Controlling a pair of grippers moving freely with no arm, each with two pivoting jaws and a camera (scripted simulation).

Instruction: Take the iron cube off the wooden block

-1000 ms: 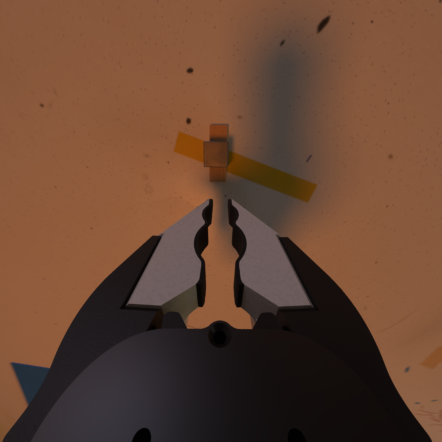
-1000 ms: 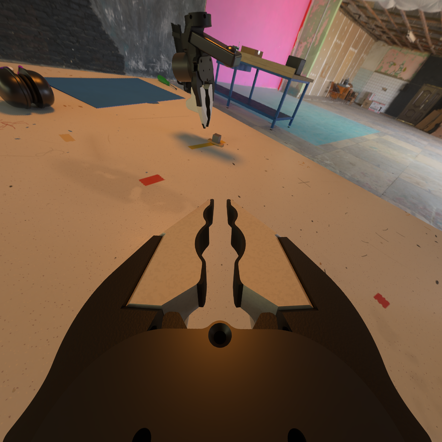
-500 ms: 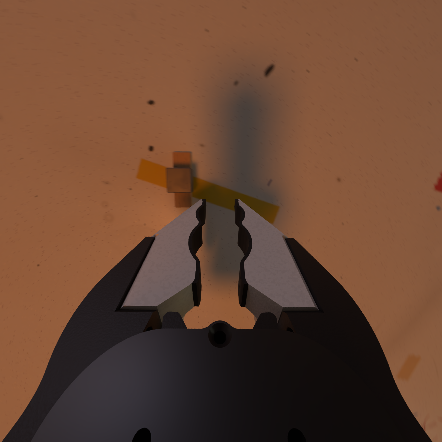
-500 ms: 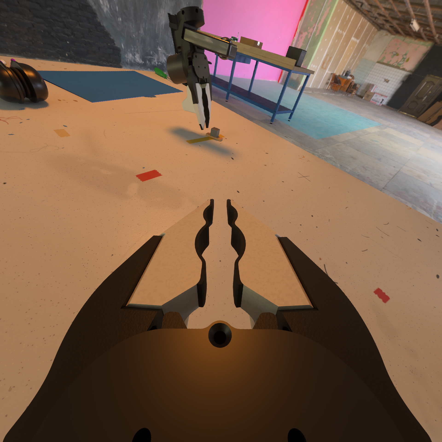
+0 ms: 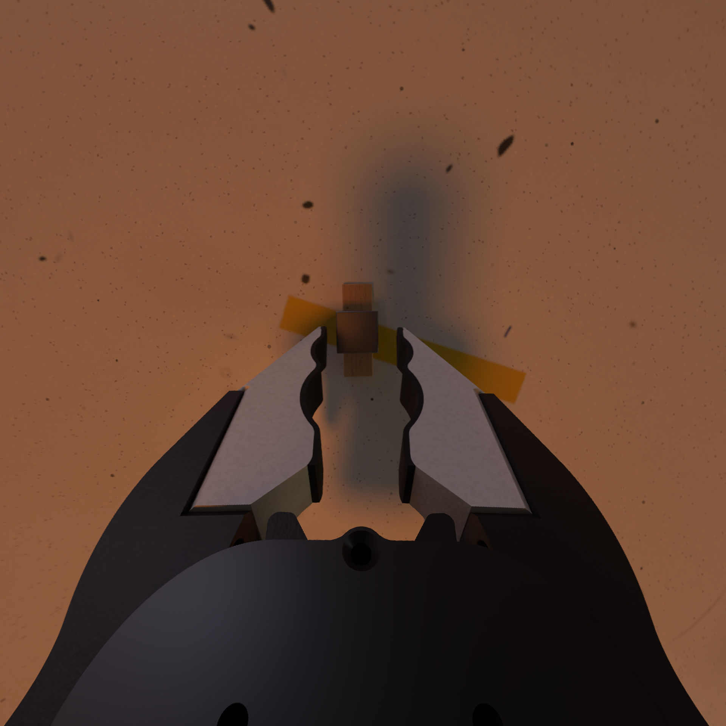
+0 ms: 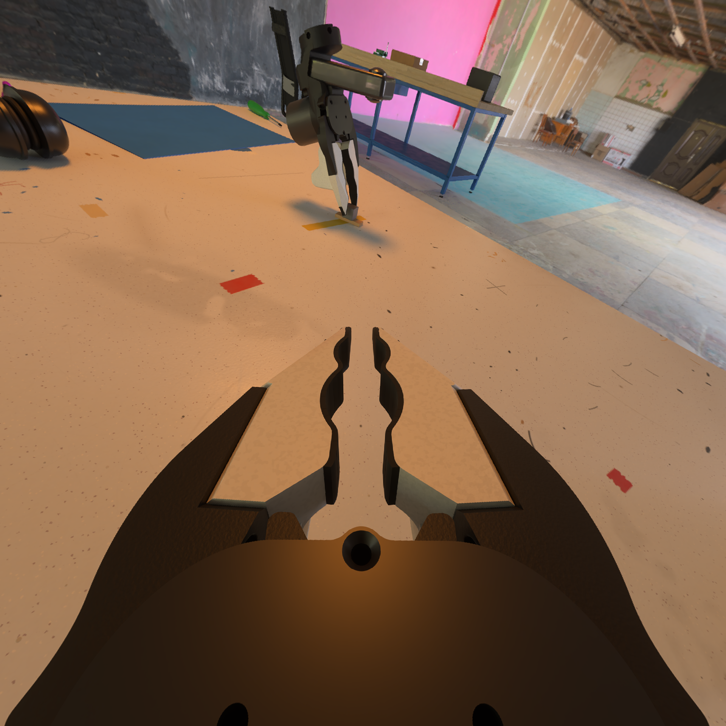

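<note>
The iron cube point(image 5: 356, 332) is small and dark and sits on a thin wooden block point(image 5: 357, 363) lying flat on the tan floor. My left gripper point(image 5: 360, 334) points down at it, open, with the cube between its fingertips and a gap on each side. In the right wrist view the left gripper point(image 6: 347, 210) stands over the cube point(image 6: 352, 212) and the block point(image 6: 349, 220) far ahead. My right gripper point(image 6: 361, 332) hovers low over the floor, far from the cube, its jaws nearly closed with a narrow gap and nothing between them.
A yellow tape strip point(image 5: 483, 373) lies under the block. Red tape patches point(image 6: 240, 283) mark the floor. A blue mat point(image 6: 165, 127), a dark rounded object point(image 6: 27, 129) and a green screwdriver point(image 6: 261, 112) lie farther off. A blue-legged workbench point(image 6: 424, 98) stands behind.
My left gripper has come down and shifted so the cube now sits between its fingertips, and its jaws have opened wider. The right gripper has stayed almost still.
</note>
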